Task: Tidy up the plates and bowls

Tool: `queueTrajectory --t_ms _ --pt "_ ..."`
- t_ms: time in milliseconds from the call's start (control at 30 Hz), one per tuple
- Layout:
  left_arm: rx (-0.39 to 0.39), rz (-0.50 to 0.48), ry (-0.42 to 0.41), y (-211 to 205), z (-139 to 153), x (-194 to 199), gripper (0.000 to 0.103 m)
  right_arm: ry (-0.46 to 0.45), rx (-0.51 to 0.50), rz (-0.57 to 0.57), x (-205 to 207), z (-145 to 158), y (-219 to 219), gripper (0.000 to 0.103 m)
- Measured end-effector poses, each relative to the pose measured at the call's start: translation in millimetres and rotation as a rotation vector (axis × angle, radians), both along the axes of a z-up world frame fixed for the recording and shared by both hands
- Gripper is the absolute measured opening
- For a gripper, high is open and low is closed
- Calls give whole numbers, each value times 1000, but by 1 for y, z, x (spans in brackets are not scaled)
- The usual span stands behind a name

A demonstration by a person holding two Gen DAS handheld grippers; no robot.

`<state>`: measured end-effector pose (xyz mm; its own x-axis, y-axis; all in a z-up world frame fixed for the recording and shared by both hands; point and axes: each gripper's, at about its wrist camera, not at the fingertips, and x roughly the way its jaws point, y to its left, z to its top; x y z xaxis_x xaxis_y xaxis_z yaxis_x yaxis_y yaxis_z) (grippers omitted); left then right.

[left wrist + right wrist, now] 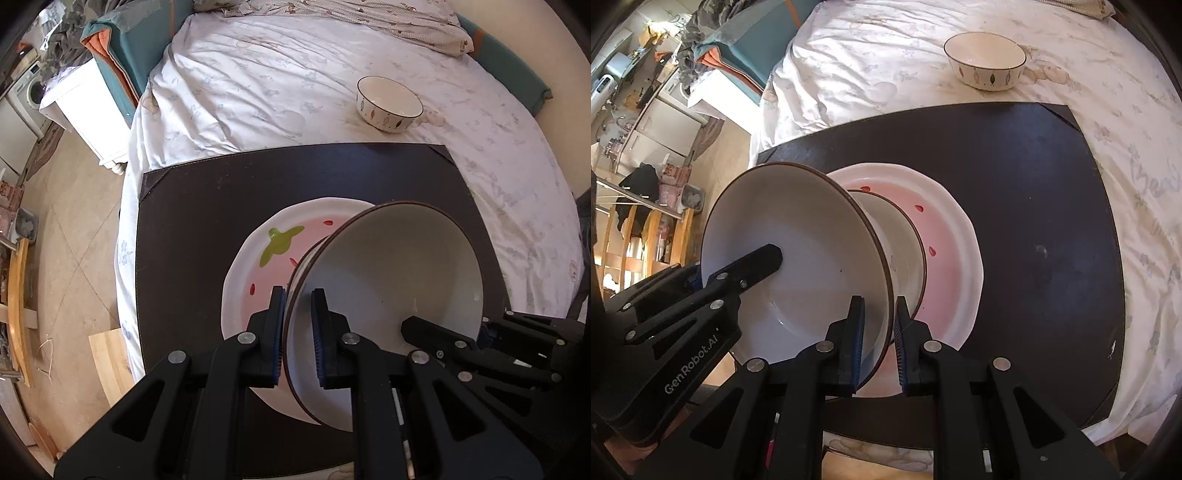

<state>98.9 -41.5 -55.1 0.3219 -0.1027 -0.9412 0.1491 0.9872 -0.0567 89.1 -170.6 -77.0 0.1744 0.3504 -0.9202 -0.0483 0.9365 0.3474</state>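
A white bowl with a brown rim [399, 266] [798, 251] is held tilted above a pink strawberry-pattern plate [266, 258] [953, 251] that lies on a dark mat [207, 206] [1015, 166]. My left gripper [298, 306] is shut on the bowl's left rim. My right gripper [879, 314] is shut on the opposite rim; it also shows in the left wrist view [443, 328]. A second small bowl with a leaf pattern [388, 104] [985, 65] stands upright on the bed beyond the mat.
The mat lies on a bed with a white flowered sheet [258, 85] [871, 62]. A white nightstand [88, 114] and teal bedding [136, 55] are at the far left. Tiled floor [74, 229] and wooden furniture [628, 236] lie to the left.
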Motion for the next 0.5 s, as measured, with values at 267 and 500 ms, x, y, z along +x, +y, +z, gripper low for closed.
queueTrajectory --t_ms 267,500 --pt "-21 39 50 8 -8 3 11 25 -17 8 4 -5 7 21" --pt "-15 52 41 11 -6 3 11 14 -47 3 5 -3 9 22"
